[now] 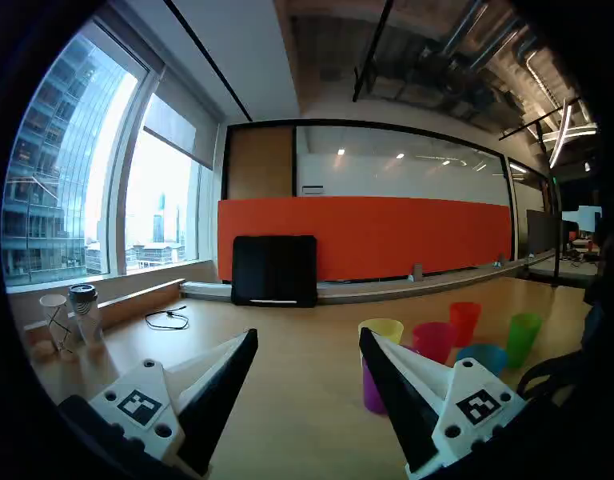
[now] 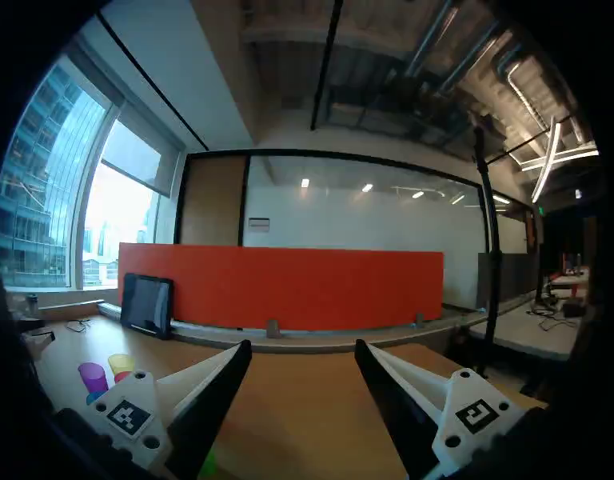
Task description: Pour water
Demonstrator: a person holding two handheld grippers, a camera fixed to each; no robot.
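Found left gripper (image 1: 307,332) and right gripper (image 2: 303,344) both spread wide and empty, with upright cups (image 1: 432,340) just right of the left jaws (probably the nearer pair) and low, farther left of the right jaws.

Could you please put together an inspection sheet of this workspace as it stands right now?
Surface: wooden table, bare between the left gripper's fingers.
Job's things: six plastic cups grouped together: yellow cup, purple cup, pink cup, red cup, blue cup, green cup.
Clutter: lidded paper cup and wire stand by the window ledge; black tablet leaning on the orange partition.
Grippers: left gripper open, holding nothing; right gripper open, holding nothing.
Cables: black cable loose on the table.
Surroundings: large windows, glass wall, exposed ceiling pipes.
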